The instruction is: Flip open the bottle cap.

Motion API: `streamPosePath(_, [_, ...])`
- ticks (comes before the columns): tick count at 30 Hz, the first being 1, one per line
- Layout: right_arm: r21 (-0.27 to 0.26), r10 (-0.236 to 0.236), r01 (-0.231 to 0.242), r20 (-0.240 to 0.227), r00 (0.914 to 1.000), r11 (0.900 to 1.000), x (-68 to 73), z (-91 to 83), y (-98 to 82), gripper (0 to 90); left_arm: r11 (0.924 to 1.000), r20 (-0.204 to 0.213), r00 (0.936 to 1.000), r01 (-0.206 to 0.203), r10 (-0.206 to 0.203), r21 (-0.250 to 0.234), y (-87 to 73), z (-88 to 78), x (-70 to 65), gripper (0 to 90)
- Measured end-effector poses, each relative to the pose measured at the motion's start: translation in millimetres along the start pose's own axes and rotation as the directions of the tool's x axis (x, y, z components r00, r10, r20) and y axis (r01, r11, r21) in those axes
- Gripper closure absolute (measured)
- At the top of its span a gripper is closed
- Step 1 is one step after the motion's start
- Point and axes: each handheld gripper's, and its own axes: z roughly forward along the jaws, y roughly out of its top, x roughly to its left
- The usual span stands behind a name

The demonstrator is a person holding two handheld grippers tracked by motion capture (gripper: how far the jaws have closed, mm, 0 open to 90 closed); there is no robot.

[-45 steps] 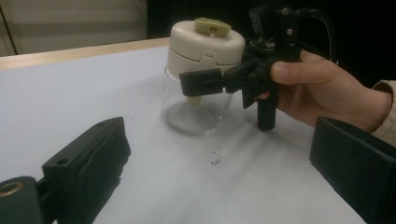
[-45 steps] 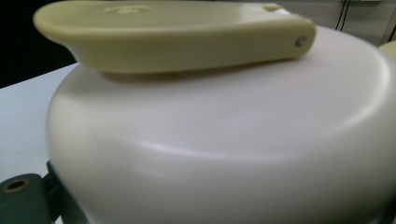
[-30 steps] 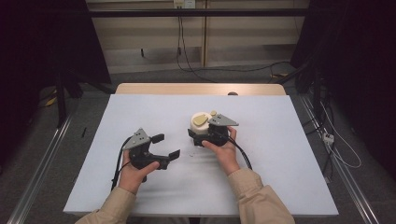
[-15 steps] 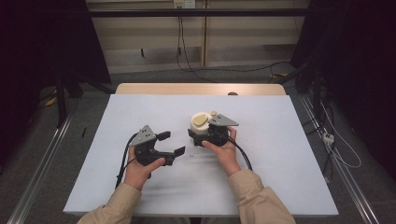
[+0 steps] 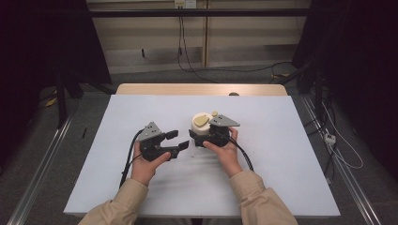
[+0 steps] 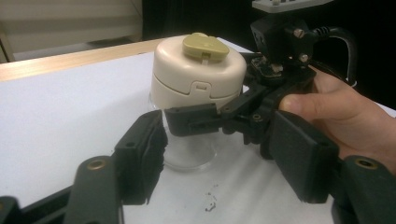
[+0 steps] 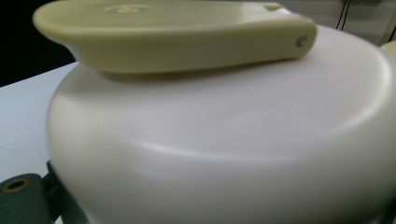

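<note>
Cream container [image 5: 202, 125] with yellow-green lid tab [image 6: 205, 45] stands at centre of high view on white bench [image 5: 291, 154], clear base visible in left gripper view. Right claw [image 5: 199, 136] closed around container's lower part, just under cream cap. Left claw [image 5: 177, 142] spread wide, empty, just left of container, tips close to it, not touching.

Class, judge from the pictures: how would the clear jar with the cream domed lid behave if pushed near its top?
The clear jar with the cream domed lid looks top-heavy: the lid overhangs a narrower glassy base, so it may tip. The base seems rigid, probably slippery. The right gripper around it likely steadies it.
</note>
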Motion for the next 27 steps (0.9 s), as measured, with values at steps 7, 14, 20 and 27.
streamPosePath(7, [0.002,0.002,-0.002,-0.001,1.0000,1.000,0.0,0.0,0.2,6.0,0.9999,0.009,1.0000,0.003,-0.003,0.016,5.6,5.1,1.1,50.8])
streamPosePath(14, [0.002,0.002,-0.002,-0.001,1.0000,1.000,0.1,0.0,0.2,6.0,0.9999,0.013,0.9999,0.004,-0.005,0.017,10.9,10.7,1.1,60.2])
streamPosePath(20, [0.002,0.002,-0.002,-0.001,1.0000,1.000,0.0,0.0,0.2,6.0,0.9999,0.019,0.9998,0.004,-0.004,0.013,12.4,14.9,2.2,66.7])
streamPosePath(27, [0.003,0.002,-0.002,0.000,1.0000,1.000,0.1,0.0,0.3,6.0,0.9997,0.026,0.9997,0.002,-0.003,0.026,16.3,19.5,3.0,73.3])
